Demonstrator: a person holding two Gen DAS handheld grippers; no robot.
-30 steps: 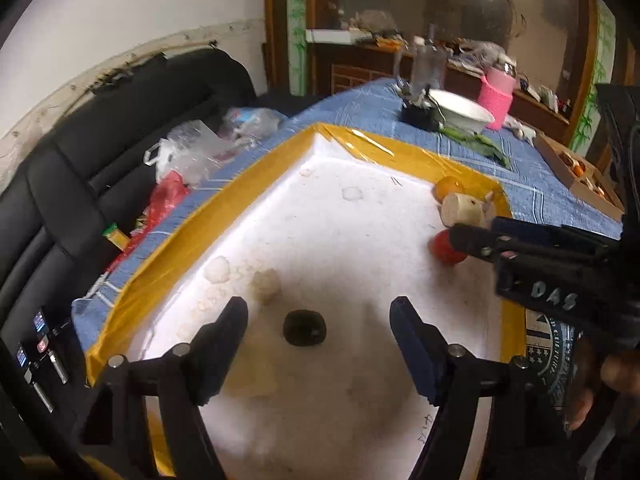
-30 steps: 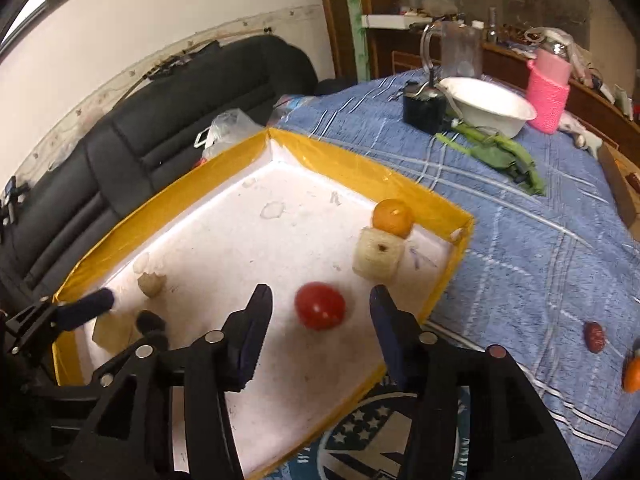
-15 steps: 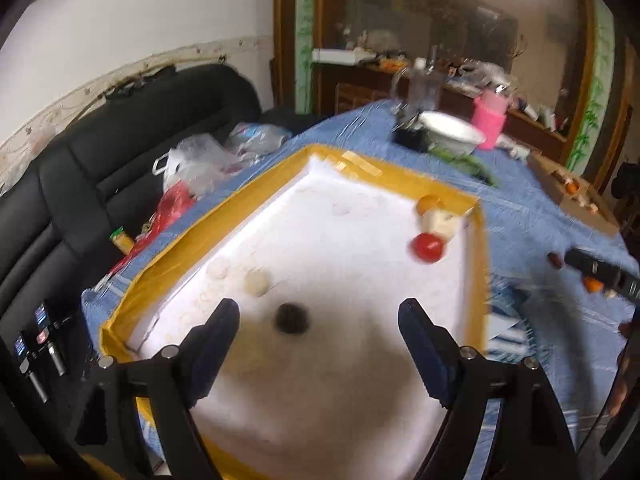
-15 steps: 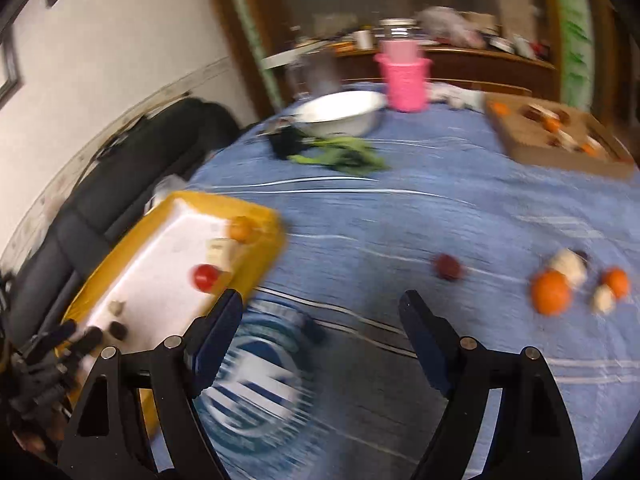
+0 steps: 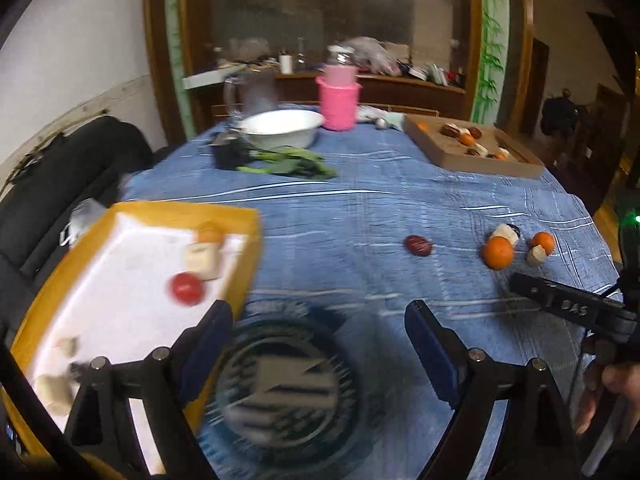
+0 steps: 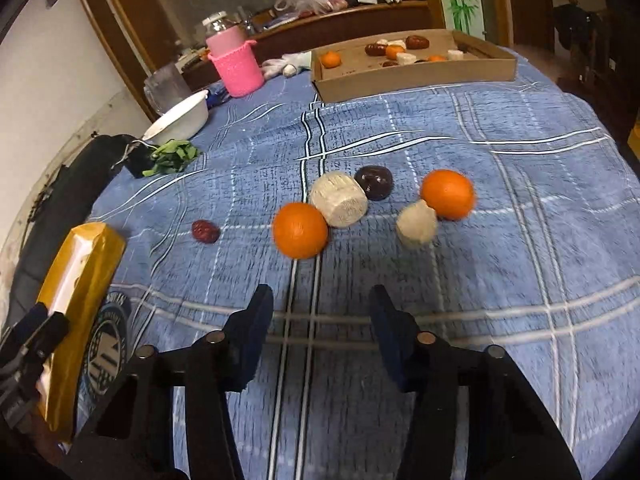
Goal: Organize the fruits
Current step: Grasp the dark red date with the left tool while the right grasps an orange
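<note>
The left gripper (image 5: pixel 316 344) has just been opening wider; its jaws stand far apart with nothing between them, above a round dark-blue printed mat (image 5: pixel 286 380). The right gripper (image 6: pixel 320 328) has just been closing in part; its jaws have a gap and hold nothing, just above the blue checked tablecloth (image 6: pixel 520 140).

Only the right wrist view shows the loose fruit up close: a round orange (image 6: pixel 300 230) touching a pale cut chunk (image 6: pixel 339 199), a dark wrinkled fruit (image 6: pixel 375 182) behind, a second orange (image 6: pixel 448 194) by a smaller pale chunk (image 6: pixel 416 224), and a small red date (image 6: pixel 205 231) off alone.

Only the left wrist view shows inside the white tray with a yellow rim (image 5: pixel 244 216): a red round fruit (image 5: pixel 186 289), a pale block (image 5: pixel 202 258), a small orange fruit (image 5: pixel 209 234), and blurry pale bits in the near corner.

The brown cardboard tray (image 6: pixel 412 76) at the back holds more mixed fruit.
</note>
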